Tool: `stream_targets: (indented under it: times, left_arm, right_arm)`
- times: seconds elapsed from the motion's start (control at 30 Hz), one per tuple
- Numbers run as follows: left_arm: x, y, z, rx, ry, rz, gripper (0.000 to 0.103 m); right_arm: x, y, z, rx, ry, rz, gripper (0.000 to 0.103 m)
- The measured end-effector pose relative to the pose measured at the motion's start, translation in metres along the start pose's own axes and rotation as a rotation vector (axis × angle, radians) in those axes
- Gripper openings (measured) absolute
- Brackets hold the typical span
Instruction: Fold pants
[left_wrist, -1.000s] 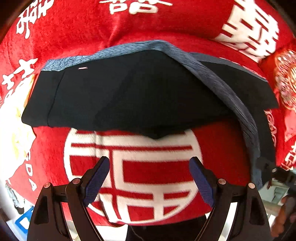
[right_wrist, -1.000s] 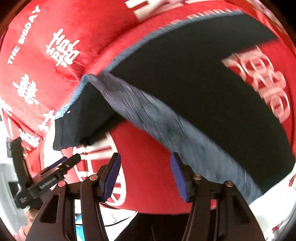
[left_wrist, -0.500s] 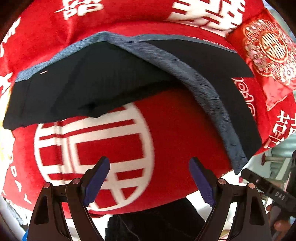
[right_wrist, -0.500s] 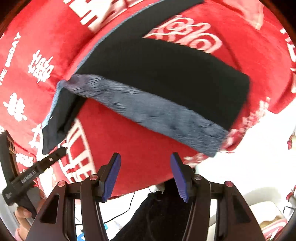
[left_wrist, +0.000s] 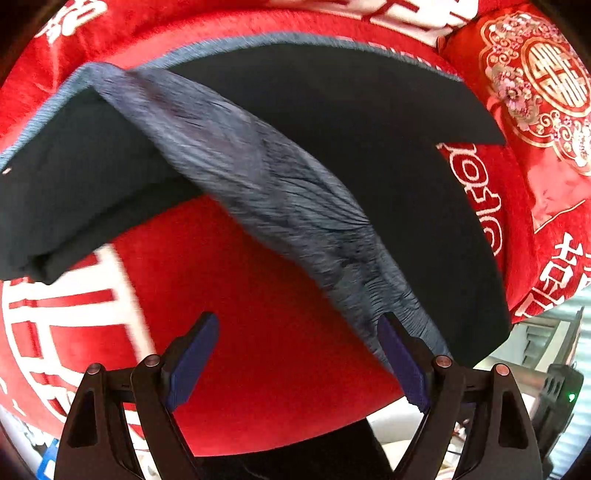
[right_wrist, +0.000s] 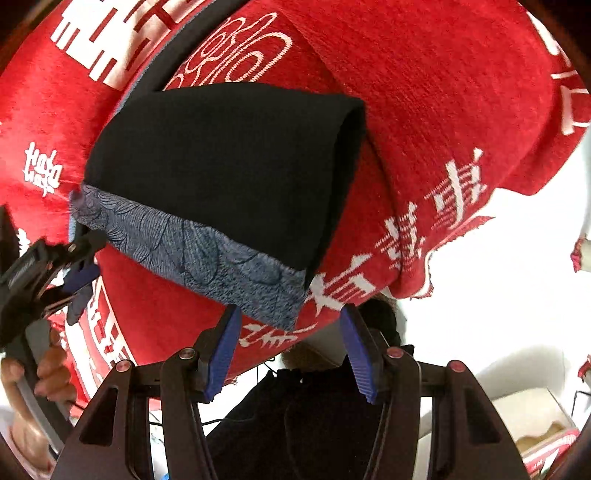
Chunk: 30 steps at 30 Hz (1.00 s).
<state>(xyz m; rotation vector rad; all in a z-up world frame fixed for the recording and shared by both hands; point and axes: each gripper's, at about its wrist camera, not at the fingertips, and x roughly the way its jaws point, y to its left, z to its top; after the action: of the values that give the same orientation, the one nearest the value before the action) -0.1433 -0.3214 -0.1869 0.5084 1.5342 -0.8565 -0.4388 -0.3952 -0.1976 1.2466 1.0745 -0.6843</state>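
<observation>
Both hand-held grippers are seen with their blue-padded fingers spread apart and nothing pinched between them. At the left gripper one pad lies just beside the patterned grey-blue waistband of the pants, with the band's end passing behind it; whether the two touch cannot be judged through the blurred lens. The pants, black apart from that band, are spread on a red blanket printed with white characters, one black leg reaching left, the other right. From the right wrist view the same pants are shown lying flat, the waistband running along their near edge, and its nearest corner is found just above the gap of the right gripper, apart from both pads. At that view's left edge the left gripper is seen at the band's far corner, held in a hand. A red cushion with gold ornament sits at the blanket's far right, beyond the pants.
</observation>
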Motion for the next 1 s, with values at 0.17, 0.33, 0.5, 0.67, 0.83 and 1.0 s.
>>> stream_targets:
  times: [0.17, 0.33, 0.5, 0.67, 0.83, 1.0]
  left_arm:
    - [0.01, -0.019, 0.002, 0.041, -0.018, 0.038, 0.088]
    - [0.008, -0.021, 0.002, 0.012, -0.026, -0.003, 0.082]
    - [0.003, -0.026, 0.009, 0.029, 0.0, -0.059, 0.009]
    - [-0.014, -0.032, 0.021, -0.008, -0.011, -0.11, 0.009]
    - [-0.041, -0.047, 0.044, -0.017, -0.057, -0.138, 0.009]
    - [-0.064, -0.05, 0.08, -0.029, -0.124, -0.174, 0.009]
  right_arm:
    - [0.016, -0.009, 0.009, -0.051, 0.034, 0.132, 0.059]
    - [0.021, -0.006, 0.01, -0.081, 0.073, 0.213, 0.038]
    - [0.016, -0.007, 0.012, -0.05, 0.127, 0.302, 0.003]
    - [-0.015, 0.011, 0.028, -0.108, 0.117, 0.379, 0.003]
    - [-0.054, 0.032, 0.062, -0.181, 0.059, 0.43, 0.003]
    - [-0.089, 0.055, 0.122, -0.241, -0.021, 0.472, 0.003]
